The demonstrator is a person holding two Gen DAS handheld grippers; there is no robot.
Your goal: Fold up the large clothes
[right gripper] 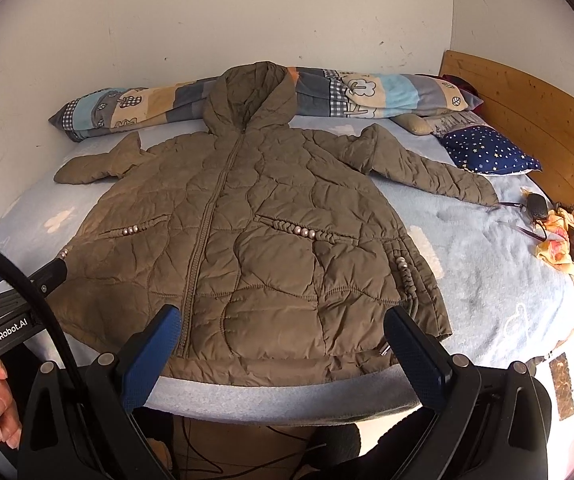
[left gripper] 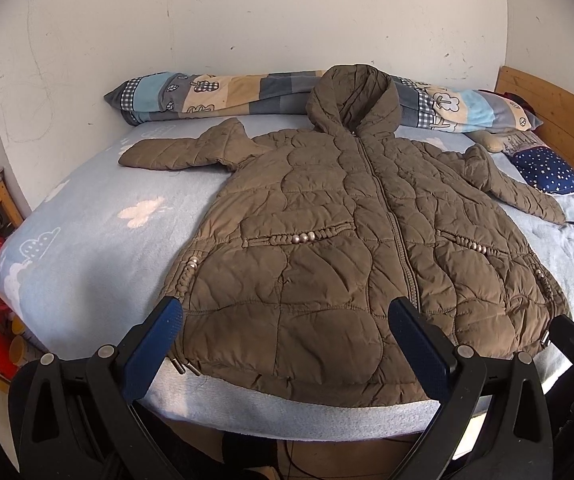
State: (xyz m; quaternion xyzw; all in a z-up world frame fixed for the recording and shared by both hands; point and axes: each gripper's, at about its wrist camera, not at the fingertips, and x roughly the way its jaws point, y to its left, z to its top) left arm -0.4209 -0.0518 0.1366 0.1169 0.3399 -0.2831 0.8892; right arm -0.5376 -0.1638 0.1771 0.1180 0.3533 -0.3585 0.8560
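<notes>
You hold the left gripper [left gripper: 285, 322] and the right gripper [right gripper: 281, 330] released, jaws spread wide and empty, both poised above the near hem of the quilted jacket [left gripper: 351, 240]. The jacket lies flat and zipped, front up, on the bed [left gripper: 99, 216] directly ahead of both grippers, hood toward the far wall, one sleeve extended to each side. No fold appears made. The whole task remains: judge that both sleeves need folding inward, then the body doubled.
</notes>
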